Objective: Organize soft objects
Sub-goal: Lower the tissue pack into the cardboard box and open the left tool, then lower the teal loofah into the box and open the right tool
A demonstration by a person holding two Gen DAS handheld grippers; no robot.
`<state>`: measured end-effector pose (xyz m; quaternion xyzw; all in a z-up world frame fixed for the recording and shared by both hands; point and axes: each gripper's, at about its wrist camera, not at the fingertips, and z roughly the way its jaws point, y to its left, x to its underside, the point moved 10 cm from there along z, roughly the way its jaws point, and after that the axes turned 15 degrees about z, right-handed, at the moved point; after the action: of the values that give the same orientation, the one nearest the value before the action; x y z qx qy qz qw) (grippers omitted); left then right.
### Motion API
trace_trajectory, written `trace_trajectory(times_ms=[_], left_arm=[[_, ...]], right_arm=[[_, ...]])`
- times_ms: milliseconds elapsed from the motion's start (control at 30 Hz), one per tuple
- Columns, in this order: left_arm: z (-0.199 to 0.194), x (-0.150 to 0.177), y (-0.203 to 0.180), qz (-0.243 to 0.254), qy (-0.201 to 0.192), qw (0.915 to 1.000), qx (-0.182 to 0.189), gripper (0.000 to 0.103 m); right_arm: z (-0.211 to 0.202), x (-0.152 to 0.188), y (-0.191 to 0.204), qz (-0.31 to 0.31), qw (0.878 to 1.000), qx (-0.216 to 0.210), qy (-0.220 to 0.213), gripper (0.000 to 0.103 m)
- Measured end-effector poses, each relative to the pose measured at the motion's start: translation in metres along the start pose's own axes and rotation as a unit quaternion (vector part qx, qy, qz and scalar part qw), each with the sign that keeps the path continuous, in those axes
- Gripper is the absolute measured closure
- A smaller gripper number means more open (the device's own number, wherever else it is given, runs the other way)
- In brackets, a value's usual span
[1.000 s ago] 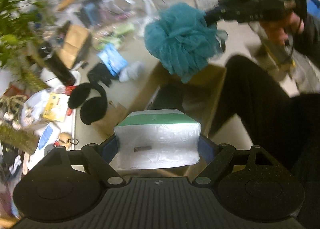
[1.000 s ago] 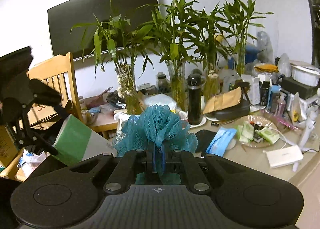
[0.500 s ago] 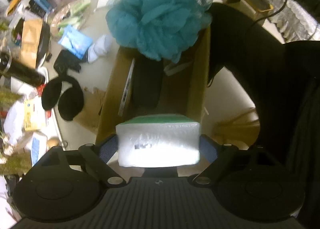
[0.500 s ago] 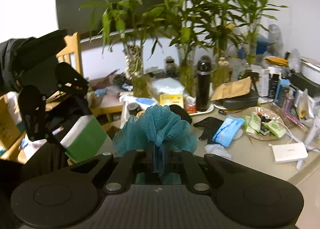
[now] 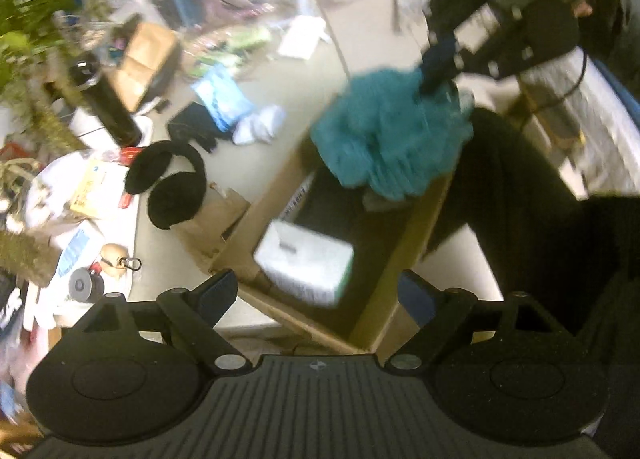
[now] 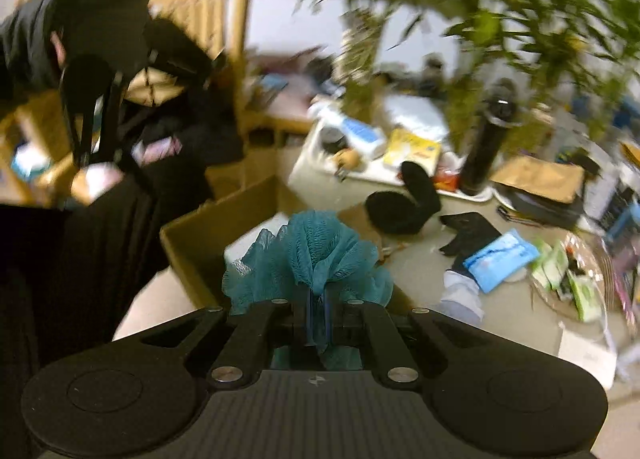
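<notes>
Motion blur smeared the bamboo plants (image 6: 460,19) and the clutter behind the cardboard box (image 6: 208,235). The teal bath pouf (image 5: 384,135) hid the box's far end. The tissue pack (image 5: 304,267) inside was blurred, its print unreadable.

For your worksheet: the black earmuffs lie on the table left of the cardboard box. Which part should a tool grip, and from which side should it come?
Grip the black earmuffs across one padded cup, coming from above. They lie flat on the table, so the cups bulge upward and look soft enough to squeeze. The band between them is too blurred to judge. The cardboard box crowds their right side, so a side approach seems poorer.
</notes>
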<state>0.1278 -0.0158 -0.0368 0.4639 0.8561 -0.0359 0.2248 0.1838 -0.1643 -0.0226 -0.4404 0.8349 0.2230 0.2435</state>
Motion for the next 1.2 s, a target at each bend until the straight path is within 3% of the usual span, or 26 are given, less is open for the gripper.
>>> trace_trajectory(times_ms=[133, 300, 400, 500, 567, 733, 833, 967, 1200], left_arm=[[-0.006, 0.0, 0.004, -0.038, -0.032, 0.9984, -0.027, 0.015], [-0.011, 0.002, 0.009, -0.07, -0.06, 0.9934, -0.068, 0.015], [-0.013, 0.004, 0.013, -0.089, -0.074, 0.9902, -0.078, 0.015], [-0.012, 0.007, 0.016, -0.111, -0.08, 0.9873, -0.082, 0.015], [-0.012, 0.01, 0.019, -0.128, -0.08, 0.9847, -0.087, 0.015], [-0.012, 0.021, 0.024, -0.164, -0.09, 0.9782, -0.091, 0.015], [-0.01, 0.028, 0.026, -0.182, -0.09, 0.9749, -0.09, 0.015], [-0.004, 0.035, 0.027, -0.2, -0.087, 0.9716, -0.091, 0.015], [0.005, 0.048, 0.03, -0.237, -0.08, 0.9631, -0.099, 0.015]], right_arm=[[0.011, -0.004, 0.017, -0.066, 0.996, -0.009, 0.056, 0.094], [0.03, 0.002, 0.035, -0.13, 0.982, -0.026, 0.136, 0.094], [0.045, 0.006, 0.037, -0.151, 0.973, -0.01, 0.174, 0.093], [0.058, 0.008, 0.036, -0.154, 0.966, 0.009, 0.207, 0.085], [0.065, 0.01, 0.035, -0.167, 0.961, 0.033, 0.216, 0.07], [0.063, -0.001, 0.032, -0.154, 0.97, 0.05, 0.179, 0.017], [0.054, -0.011, 0.025, -0.119, 0.981, 0.056, 0.14, 0.006], [0.044, -0.018, 0.006, -0.036, 0.993, 0.062, 0.091, 0.002], [0.03, 0.001, -0.032, 0.117, 0.989, 0.076, 0.038, 0.0]])
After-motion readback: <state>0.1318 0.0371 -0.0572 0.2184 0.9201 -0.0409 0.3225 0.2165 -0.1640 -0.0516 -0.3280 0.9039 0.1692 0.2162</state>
